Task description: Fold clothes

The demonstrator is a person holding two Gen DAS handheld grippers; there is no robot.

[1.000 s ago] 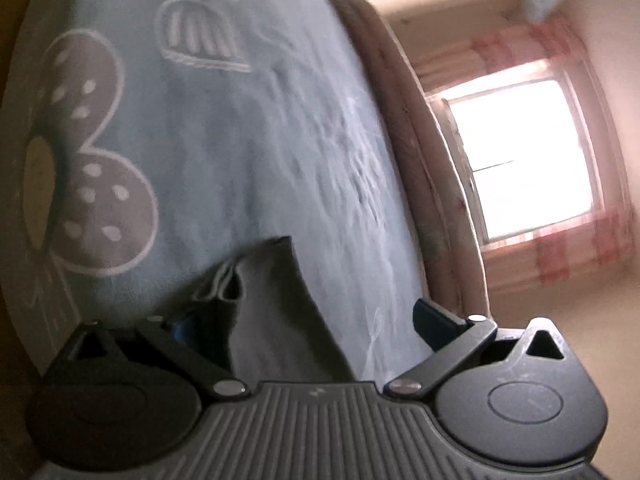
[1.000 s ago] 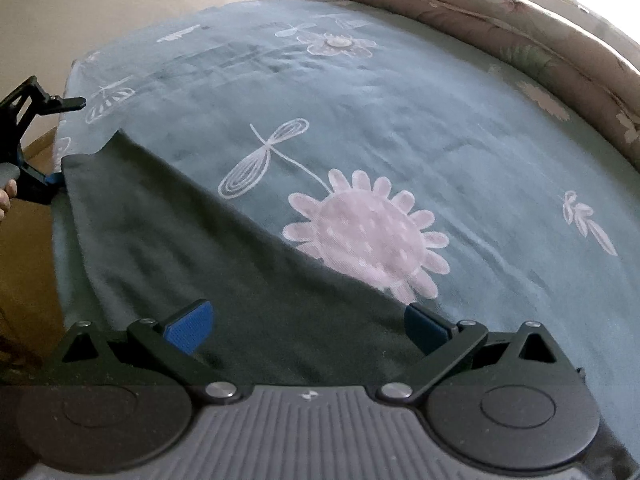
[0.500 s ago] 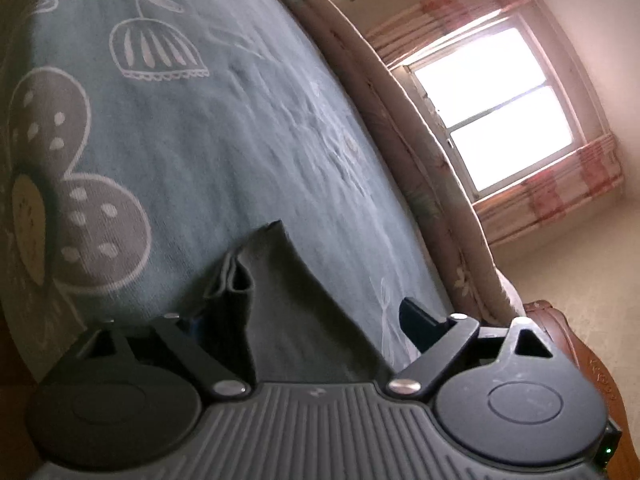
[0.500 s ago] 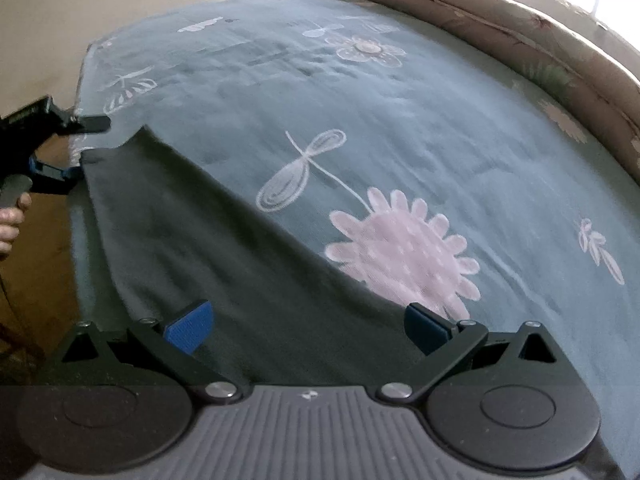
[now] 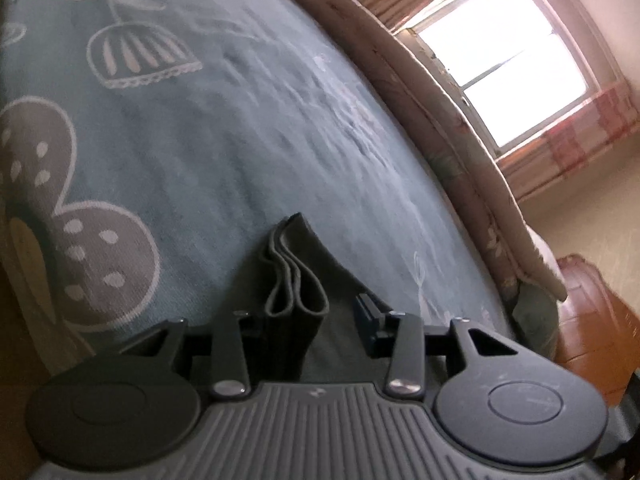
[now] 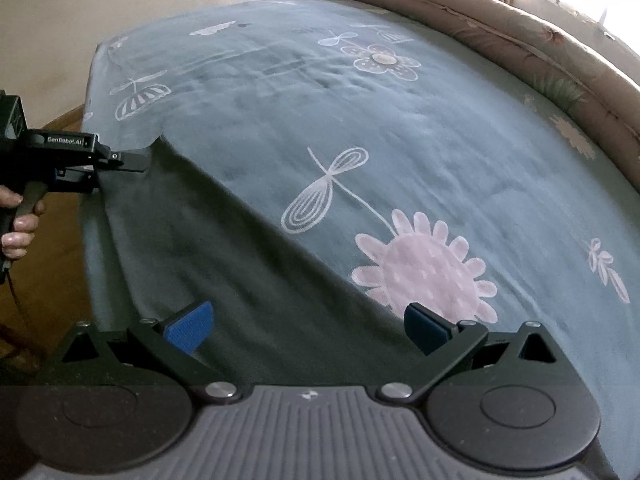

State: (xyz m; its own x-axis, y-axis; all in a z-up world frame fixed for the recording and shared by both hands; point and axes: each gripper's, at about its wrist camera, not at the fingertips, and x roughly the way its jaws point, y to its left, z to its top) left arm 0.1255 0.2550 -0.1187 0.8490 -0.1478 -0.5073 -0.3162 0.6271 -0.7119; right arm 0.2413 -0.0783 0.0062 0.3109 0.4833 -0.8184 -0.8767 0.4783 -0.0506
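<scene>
A dark grey garment [image 6: 224, 264] lies stretched along the near edge of the teal flowered bedspread [image 6: 400, 140]. My right gripper [image 6: 308, 326] hovers open over its near end, with nothing between the blue pads. At the far corner my left gripper [image 6: 120, 160] meets the cloth, held by a person's hand [image 6: 20, 232]. In the left wrist view the garment's folded edge [image 5: 296, 264] stands in loose loops between the jaws of the left gripper [image 5: 314, 316]. The jaws are half closed and a gap shows beside the right finger [image 5: 370, 312]. The left finger is hidden behind the cloth.
A rolled beige floral quilt [image 6: 520, 40] runs along the bed's far side, seen also in the left wrist view [image 5: 420, 100]. A bright window [image 5: 512, 60] with checked curtains is beyond it. Wooden furniture [image 5: 592, 312] stands past the bed's end. Wooden floor [image 6: 60, 128] lies left of the bed.
The left gripper's jaws have narrowed around the folded edge of the garment. Both grippers have shifted further over the bed, and the garment's far corner sits further in from the bed's edge.
</scene>
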